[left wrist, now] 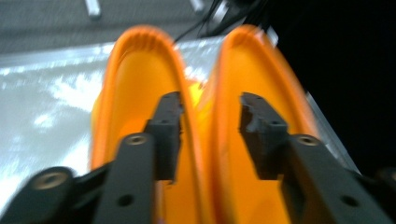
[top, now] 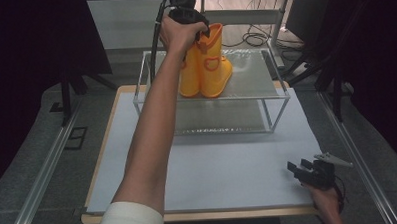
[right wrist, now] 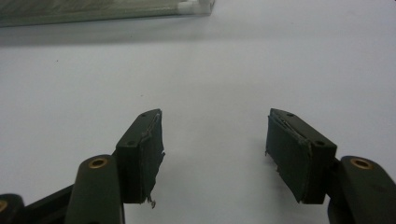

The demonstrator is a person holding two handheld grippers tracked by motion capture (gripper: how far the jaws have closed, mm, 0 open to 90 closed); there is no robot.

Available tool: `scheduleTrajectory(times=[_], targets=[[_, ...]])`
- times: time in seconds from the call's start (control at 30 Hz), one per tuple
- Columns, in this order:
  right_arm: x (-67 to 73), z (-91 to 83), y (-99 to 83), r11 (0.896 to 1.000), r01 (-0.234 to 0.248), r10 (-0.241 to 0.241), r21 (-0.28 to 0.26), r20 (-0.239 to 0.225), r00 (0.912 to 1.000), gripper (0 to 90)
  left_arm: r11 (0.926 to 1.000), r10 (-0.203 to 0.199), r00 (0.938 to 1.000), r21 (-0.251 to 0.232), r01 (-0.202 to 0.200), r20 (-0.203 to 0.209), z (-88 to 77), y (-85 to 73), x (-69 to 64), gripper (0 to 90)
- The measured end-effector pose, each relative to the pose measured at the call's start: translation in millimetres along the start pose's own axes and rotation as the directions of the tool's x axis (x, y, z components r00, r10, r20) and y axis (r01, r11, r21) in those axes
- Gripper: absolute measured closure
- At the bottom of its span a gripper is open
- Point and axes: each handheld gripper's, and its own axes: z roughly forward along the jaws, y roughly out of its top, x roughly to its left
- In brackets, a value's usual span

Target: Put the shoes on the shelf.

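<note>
The pair of orange boots (top: 206, 66) is standing on the top shelf of the metal rack (top: 255, 87). The left gripper (left wrist: 210, 121) is sitting open, one jaw inside each boot, with the two touching boot walls between the jaws; this view is blurred, and the hand (top: 180, 33) is hiding the boot tops from above. The right gripper (right wrist: 212, 149) is resting open over the white table (top: 228, 166), gripping nothing.

Orange boots (top: 206, 66) — black tool (left wrist: 210, 126)

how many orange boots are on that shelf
2: the left boot and right boot stand side by side, touching, on the rack's top shelf; the left gripper straddles their adjoining walls.
</note>
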Motion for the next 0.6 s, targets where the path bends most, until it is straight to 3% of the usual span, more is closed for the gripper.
scheduleTrajectory(times=[0.13, 0.27, 0.43, 0.6], targets=[[0.9, -0.2, -0.1, 1.000, 0.000, 0.000, 0.000, -0.001, 1.0000, 36.0, 0.9993, 0.022, 0.9996, -0.029, -0.022, 0.015, -11.9, 3.5, -6.7, 45.7], [1.7, 0.1, -0.1, 1.000, 0.002, -0.002, 0.001, -0.002, 1.0000, 35.9, 0.9962, 0.055, 0.9972, -0.071, -0.052, 0.050, -30.5, 1.0, -10.3, 44.1], [2.6, -1.1, 0.4, 1.000, 0.002, -0.002, -0.001, -0.002, 1.0000, 35.9, 0.9889, 0.104, 0.9919, -0.114, -0.095, 0.074, -60.1, -10.3, -6.8, 50.9], [2.9, -3.0, 1.6, 1.000, 0.011, -0.011, -0.009, 0.001, 0.9999, 35.9, 0.9805, 0.164, 0.9784, -0.129, -0.148, 0.125, -86.9, -30.7, 4.2, 61.6]])
